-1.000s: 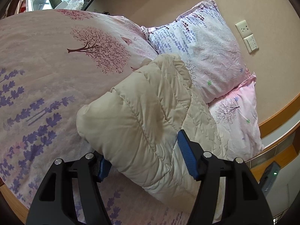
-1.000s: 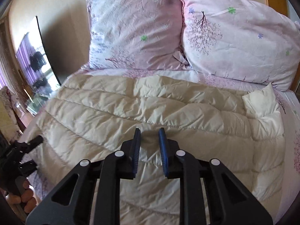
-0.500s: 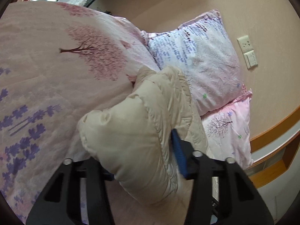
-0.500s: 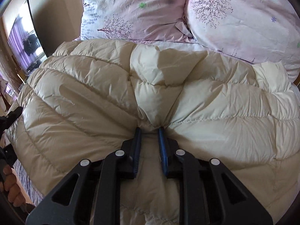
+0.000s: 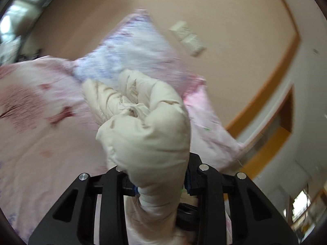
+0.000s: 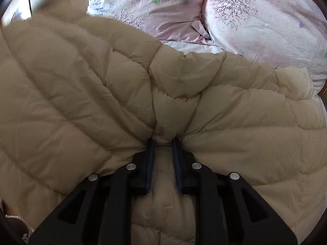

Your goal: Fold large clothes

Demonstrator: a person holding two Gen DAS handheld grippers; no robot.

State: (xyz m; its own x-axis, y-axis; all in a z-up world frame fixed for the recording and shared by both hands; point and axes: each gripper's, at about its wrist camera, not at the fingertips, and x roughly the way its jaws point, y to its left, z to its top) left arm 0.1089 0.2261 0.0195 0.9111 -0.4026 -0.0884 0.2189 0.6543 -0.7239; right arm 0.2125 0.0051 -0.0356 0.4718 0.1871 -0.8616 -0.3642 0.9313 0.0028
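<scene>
The cream quilted down jacket [image 6: 102,94] has been lifted off the floral bedspread [image 5: 40,143] below the pillows [image 6: 255,20], so a fold appears to be starting. Its puffy panels now bunch toward both grips. The right gripper [image 6: 163,143] pinches a central fabric ridge; the left gripper [image 5: 157,183] clamps a bundled edge.

No lettering, label, brand or number can be read in either view.

Home bedroom: bed with pink floral bedspread [image 5: 40,134], two patterned pillows [image 6: 265,20] at its head edge, wall sockets [image 5: 188,38].
</scene>
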